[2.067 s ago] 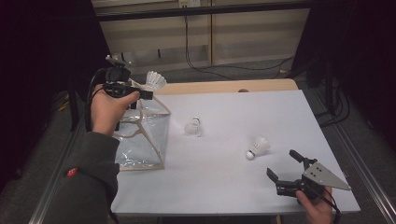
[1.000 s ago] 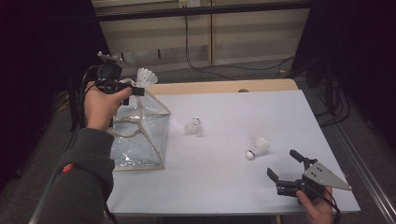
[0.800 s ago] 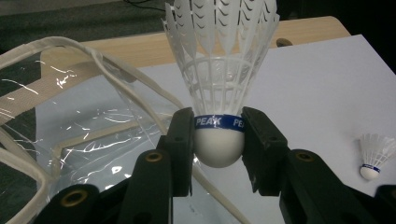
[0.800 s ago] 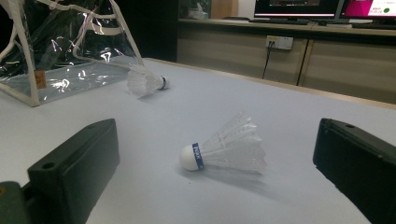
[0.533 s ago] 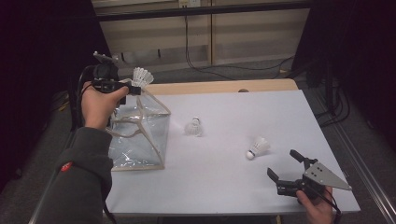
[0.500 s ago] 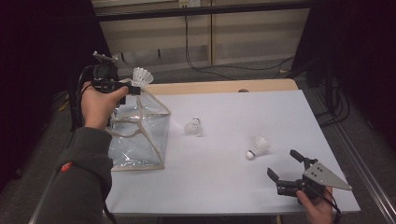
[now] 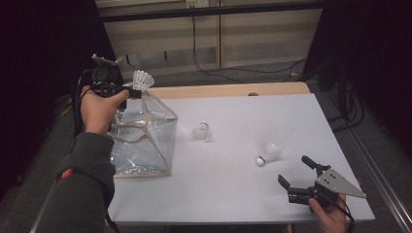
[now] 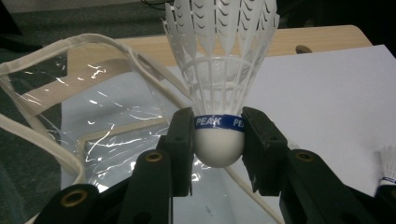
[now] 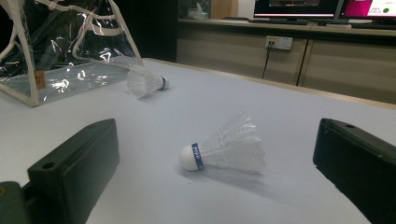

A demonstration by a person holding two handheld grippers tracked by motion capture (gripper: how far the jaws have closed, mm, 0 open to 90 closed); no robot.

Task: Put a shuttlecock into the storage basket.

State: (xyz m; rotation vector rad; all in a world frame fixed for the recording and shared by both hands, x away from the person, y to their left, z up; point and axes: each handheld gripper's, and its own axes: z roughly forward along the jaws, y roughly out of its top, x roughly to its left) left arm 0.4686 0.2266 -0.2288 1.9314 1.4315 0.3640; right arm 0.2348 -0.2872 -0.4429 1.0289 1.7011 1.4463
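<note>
I have the shuttlecock [image 8: 218,98] clamped by its white cork in my left gripper [image 8: 218,154], feathers up, just above the clear bag [image 7: 143,141] at its far corner. My right gripper [image 7: 297,175] rests gaping wide near the table's [image 7: 243,194] front edge, a second shuttlecock [image 9: 222,151] lying ahead between its jaws, a third [image 9: 145,82] beyond by the bag. Bare white table surrounds both.

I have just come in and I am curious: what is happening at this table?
A person is putting shuttlecocks into a clear bag. The left tool grips one shuttlecock by its cork, skirt up, above the bag's open top. Two more shuttlecocks lie on the table: one near the bag, one in front of the right tool, which is open.
</note>
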